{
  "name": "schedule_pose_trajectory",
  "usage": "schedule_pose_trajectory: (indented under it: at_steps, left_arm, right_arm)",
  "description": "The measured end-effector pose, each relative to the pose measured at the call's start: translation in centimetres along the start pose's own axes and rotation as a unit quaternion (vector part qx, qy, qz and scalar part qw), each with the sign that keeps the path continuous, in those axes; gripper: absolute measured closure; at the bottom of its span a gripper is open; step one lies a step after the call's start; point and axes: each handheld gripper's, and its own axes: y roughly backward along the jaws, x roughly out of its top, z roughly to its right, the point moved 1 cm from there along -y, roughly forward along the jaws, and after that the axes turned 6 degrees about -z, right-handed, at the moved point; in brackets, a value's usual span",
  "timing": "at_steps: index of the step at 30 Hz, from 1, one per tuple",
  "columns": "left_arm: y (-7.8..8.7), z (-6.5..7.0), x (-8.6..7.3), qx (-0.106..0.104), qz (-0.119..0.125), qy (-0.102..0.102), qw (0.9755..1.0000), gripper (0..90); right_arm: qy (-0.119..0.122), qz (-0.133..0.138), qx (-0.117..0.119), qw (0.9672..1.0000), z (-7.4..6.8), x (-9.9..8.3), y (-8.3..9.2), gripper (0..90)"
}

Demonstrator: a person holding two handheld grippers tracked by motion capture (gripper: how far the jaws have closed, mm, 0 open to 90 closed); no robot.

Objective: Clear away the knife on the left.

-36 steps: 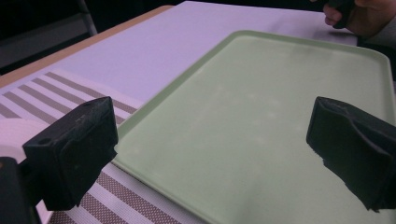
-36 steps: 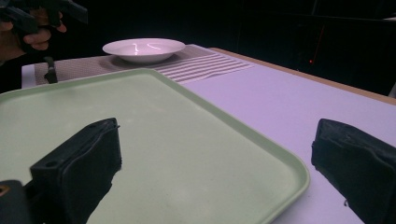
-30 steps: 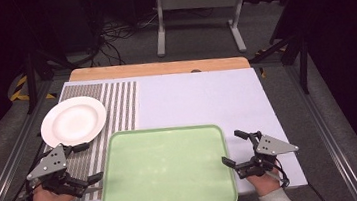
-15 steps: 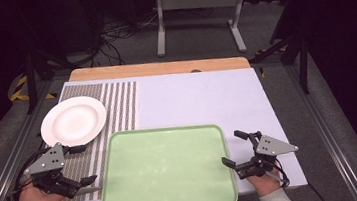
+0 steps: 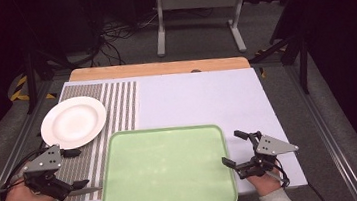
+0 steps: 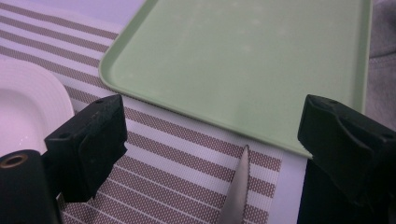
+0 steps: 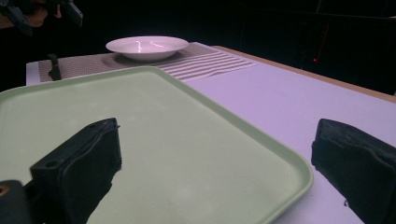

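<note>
A light green tray [image 5: 166, 169] lies at the near middle of the table, with nothing on it. A white plate [image 5: 73, 121] rests on a striped placemat [image 5: 117, 107] to its left. My left gripper [image 5: 74, 168] hovers open over the mat's near corner, beside the tray's left rim. Between its jaws, in the left gripper view, a knife's serrated blade [image 6: 236, 186] lies on the mat, tip toward the tray [image 6: 261, 60]; the jaws [image 6: 210, 126] stand apart from it. My right gripper [image 5: 234, 149] is open at the tray's right rim [image 7: 280, 154], holding nothing.
A lilac cover [image 5: 201, 98] spans the tabletop, with a wooden strip [image 5: 158, 68] along the far edge. The plate [image 7: 147, 46] sits beyond the tray's far corner in the right gripper view. A metal stand [image 5: 197, 8] and cables are on the floor behind.
My left gripper has drawn back to the left, away from the tray's rim, and the knife blade now shows below it. The right gripper has stayed put.
</note>
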Motion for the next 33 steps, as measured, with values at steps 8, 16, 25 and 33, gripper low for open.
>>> schedule_pose_trajectory:
  at_steps: [8,16,25,33]
  left_arm:
    - [-0.1,-0.3,-0.4,-0.01,-0.038,-0.006,0.9992,10.1]
    - [-0.3,-0.6,-0.9,-0.027,-0.075,-0.012,0.9968,12.4]
    - [-0.3,-1.2,-1.7,-0.054,-0.116,-0.008,0.9918,20.6]
    - [-0.3,-1.7,-2.4,-0.063,-0.16,-0.011,0.9851,23.7]
  right_arm:
    - [-0.001,-0.003,0.002,1.0,0.0,0.0,0.0,2.2]
    - [-0.001,-0.004,0.007,1.0,0.0,0.0,-0.1,2.2]
    - [-0.005,-0.006,0.009,0.9999,0.0,-0.1,-0.3,2.2]
    - [-0.004,-0.007,0.01,0.9999,0.0,-0.1,-0.4,2.2]
